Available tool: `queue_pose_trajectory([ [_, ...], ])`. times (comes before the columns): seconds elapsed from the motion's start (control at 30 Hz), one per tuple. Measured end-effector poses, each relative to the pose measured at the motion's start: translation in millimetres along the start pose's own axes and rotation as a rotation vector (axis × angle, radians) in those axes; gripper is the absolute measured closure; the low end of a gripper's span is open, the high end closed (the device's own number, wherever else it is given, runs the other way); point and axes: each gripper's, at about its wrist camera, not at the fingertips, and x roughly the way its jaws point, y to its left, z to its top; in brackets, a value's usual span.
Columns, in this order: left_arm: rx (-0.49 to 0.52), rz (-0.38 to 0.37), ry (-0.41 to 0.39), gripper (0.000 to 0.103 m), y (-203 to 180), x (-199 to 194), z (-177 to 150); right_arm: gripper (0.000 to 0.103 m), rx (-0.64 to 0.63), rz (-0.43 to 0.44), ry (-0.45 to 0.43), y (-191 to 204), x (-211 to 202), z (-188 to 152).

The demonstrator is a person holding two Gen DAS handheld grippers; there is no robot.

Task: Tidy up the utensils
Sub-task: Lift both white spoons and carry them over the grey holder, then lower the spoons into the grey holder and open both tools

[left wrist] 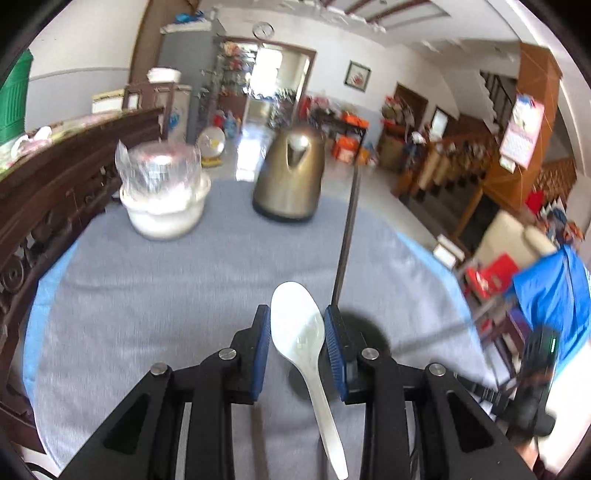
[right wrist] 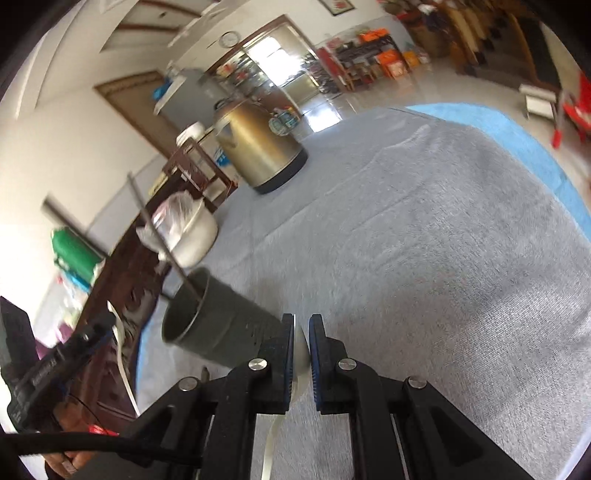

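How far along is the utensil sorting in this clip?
Done: one thin metal utensil stands in the dark holder cup. In hand: the left gripper holds a white spoon; the right gripper grips a silvery spoon. Left: both go into the cup.

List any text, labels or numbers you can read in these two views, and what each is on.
None can be read.
wall calendar: print too blurred.
wall clock: numerals too small.
white appliance behind the table: blue mark, illegible.
left gripper body: white lettering, too blurred.
kettle, utensil cup, white spoon: no markings visible.
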Motion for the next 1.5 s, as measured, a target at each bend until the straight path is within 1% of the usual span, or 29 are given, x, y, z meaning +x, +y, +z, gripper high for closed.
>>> queue_pose_trajectory([
  [0.13, -0.008, 0.039, -0.082, 0.072, -12, 3, 30, 0.095, 0.005, 0.004, 0.003, -7, 1, -3],
  [0.23, 0.003, 0.08, -0.129, 0.072, -25, 13, 44, 0.095, 0.016, 0.007, -0.005, -16, -1, 1],
  [0.37, 0.003, 0.161, -0.193, 0.072, -35, 28, 49, 0.095, 0.037, 0.019, -0.052, -22, -6, 14],
  [0.43, 0.018, 0.23, -0.246, 0.072, -38, 38, 44, 0.095, 0.036, 0.013, -0.088, -20, -9, 23],
  [0.47, 0.012, 0.228, -0.25, 0.072, -39, 41, 41, 0.095, 0.035, 0.008, -0.106, -19, -11, 28],
  [0.53, -0.004, 0.228, -0.229, 0.072, -36, 50, 33, 0.095, 0.029, -0.003, -0.15, -15, -17, 37],
  [0.63, 0.015, 0.227, -0.204, 0.071, -32, 60, 21, 0.095, -0.005, -0.013, -0.237, -3, -33, 50],
  [0.7, 0.022, 0.21, -0.188, 0.071, -30, 61, 19, 0.095, -0.033, -0.022, -0.302, 7, -45, 58],
  [0.77, 0.037, 0.184, -0.185, 0.071, -30, 58, 18, 0.095, -0.058, -0.028, -0.354, 18, -54, 65],
  [0.83, 0.068, 0.181, -0.193, 0.071, -33, 54, 16, 0.095, -0.085, -0.032, -0.405, 30, -62, 71],
  [0.93, 0.084, 0.169, -0.194, 0.071, -35, 52, 14, 0.095, -0.125, -0.029, -0.474, 52, -74, 77],
  [1.03, 0.07, 0.149, -0.192, 0.071, -30, 46, 12, 0.095, -0.161, -0.018, -0.526, 72, -84, 81],
  [1.17, 0.044, 0.136, -0.226, 0.071, -20, 25, 17, 0.095, -0.205, -0.008, -0.593, 99, -93, 88],
  [1.2, 0.039, 0.14, -0.234, 0.071, -15, 18, 19, 0.095, -0.213, 0.002, -0.61, 107, -96, 90],
  [1.27, 0.039, 0.154, -0.239, 0.063, -7, 8, 23, 0.095, -0.225, 0.02, -0.641, 123, -101, 94],
  [1.37, 0.049, 0.191, -0.242, 0.057, 7, -6, 24, 0.095, -0.255, 0.044, -0.693, 150, -108, 97],
  [1.43, 0.056, 0.213, -0.238, 0.056, 16, -13, 20, 0.095, -0.283, 0.03, -0.714, 170, -104, 97],
  [1.5, 0.058, 0.235, -0.225, 0.053, 25, -19, 12, 0.095, -0.284, 0.016, -0.709, 182, -92, 96],
])
